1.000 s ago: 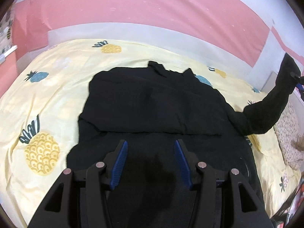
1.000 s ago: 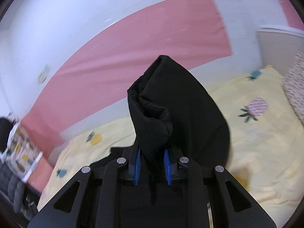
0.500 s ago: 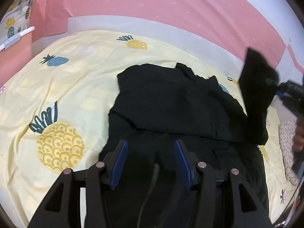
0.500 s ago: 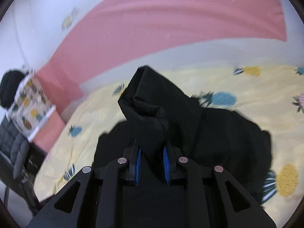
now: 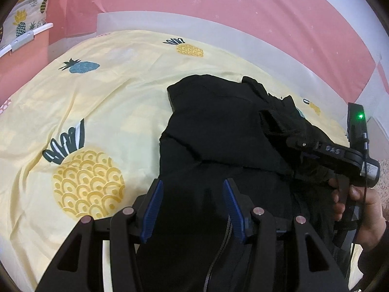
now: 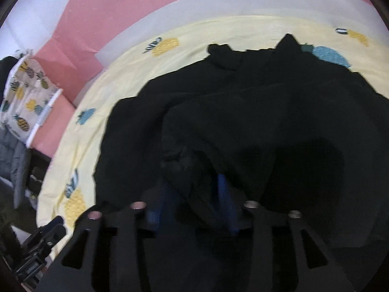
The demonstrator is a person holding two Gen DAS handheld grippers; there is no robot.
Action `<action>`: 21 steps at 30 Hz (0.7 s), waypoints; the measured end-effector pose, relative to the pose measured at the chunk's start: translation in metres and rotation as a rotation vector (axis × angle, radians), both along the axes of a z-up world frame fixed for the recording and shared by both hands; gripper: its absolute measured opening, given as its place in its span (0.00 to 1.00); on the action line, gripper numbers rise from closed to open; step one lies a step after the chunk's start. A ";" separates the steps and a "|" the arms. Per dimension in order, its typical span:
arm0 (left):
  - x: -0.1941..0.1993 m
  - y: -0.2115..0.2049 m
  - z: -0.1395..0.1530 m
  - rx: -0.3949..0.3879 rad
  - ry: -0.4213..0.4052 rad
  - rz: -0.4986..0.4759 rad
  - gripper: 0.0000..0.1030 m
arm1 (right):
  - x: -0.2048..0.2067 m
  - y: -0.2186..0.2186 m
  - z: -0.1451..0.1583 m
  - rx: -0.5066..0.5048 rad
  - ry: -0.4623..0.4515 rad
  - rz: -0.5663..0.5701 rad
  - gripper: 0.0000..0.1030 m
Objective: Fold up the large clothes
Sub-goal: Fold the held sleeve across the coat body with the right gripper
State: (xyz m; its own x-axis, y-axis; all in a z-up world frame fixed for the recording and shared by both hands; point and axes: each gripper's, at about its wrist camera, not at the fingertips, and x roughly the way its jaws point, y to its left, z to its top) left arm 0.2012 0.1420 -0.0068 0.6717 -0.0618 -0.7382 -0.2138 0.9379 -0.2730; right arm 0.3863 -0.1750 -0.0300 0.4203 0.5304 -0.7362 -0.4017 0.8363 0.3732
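Note:
A large black garment [image 5: 218,131] lies on the yellow pineapple-print bed sheet [image 5: 97,102]. My left gripper [image 5: 192,194] is open and empty, low over the garment's near part, a drawstring between its fingers. My right gripper [image 6: 192,185] holds the black sleeve [image 6: 194,168] between its blue pads, which have spread apart; the frame is blurred. The sleeve now lies down across the garment's body [image 6: 243,112]. The right gripper also shows in the left wrist view [image 5: 323,150], held by a hand at the garment's right side.
A pink and grey wall [image 5: 218,12] runs behind the bed. A pineapple-print cloth on a rack [image 6: 24,97] and dark furniture [image 6: 19,170] stand left of the bed. The left gripper's body [image 6: 36,248] shows at the lower left of the right wrist view.
My right gripper brought the raised sleeve leftward and down onto the garment's body, and its pads have spread wider. My left gripper's view drifted left, staying open above the hem.

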 end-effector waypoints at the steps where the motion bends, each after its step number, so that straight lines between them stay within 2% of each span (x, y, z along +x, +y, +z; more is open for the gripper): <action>1: 0.002 -0.002 0.001 0.000 0.000 -0.006 0.52 | -0.003 0.000 0.004 0.019 -0.004 0.014 0.58; 4: 0.011 -0.008 0.008 -0.010 -0.009 -0.031 0.54 | -0.014 -0.010 0.020 0.053 -0.040 0.032 0.60; 8: 0.033 -0.025 0.022 -0.063 -0.034 -0.096 0.66 | -0.031 -0.056 0.044 0.102 -0.102 -0.021 0.60; 10: 0.051 -0.041 0.026 -0.086 -0.045 -0.157 0.73 | -0.037 -0.088 0.049 0.087 -0.131 -0.087 0.60; 14: 0.096 -0.074 0.019 -0.107 -0.016 -0.250 0.73 | -0.045 -0.158 0.042 0.061 -0.127 -0.243 0.60; 17: 0.132 -0.092 -0.001 -0.146 0.050 -0.261 0.73 | -0.048 -0.205 0.031 0.046 -0.103 -0.362 0.60; 18: 0.142 -0.097 -0.009 -0.162 0.070 -0.260 0.70 | -0.049 -0.214 0.029 0.042 -0.099 -0.384 0.59; 19: 0.151 -0.101 -0.017 -0.181 0.087 -0.262 0.58 | -0.049 -0.224 0.025 0.031 -0.088 -0.412 0.54; 20: 0.155 -0.106 -0.022 -0.198 0.095 -0.273 0.44 | -0.048 -0.230 0.022 0.024 -0.081 -0.430 0.47; 21: 0.158 -0.111 -0.025 -0.194 0.103 -0.286 0.24 | -0.047 -0.234 0.019 0.016 -0.076 -0.442 0.44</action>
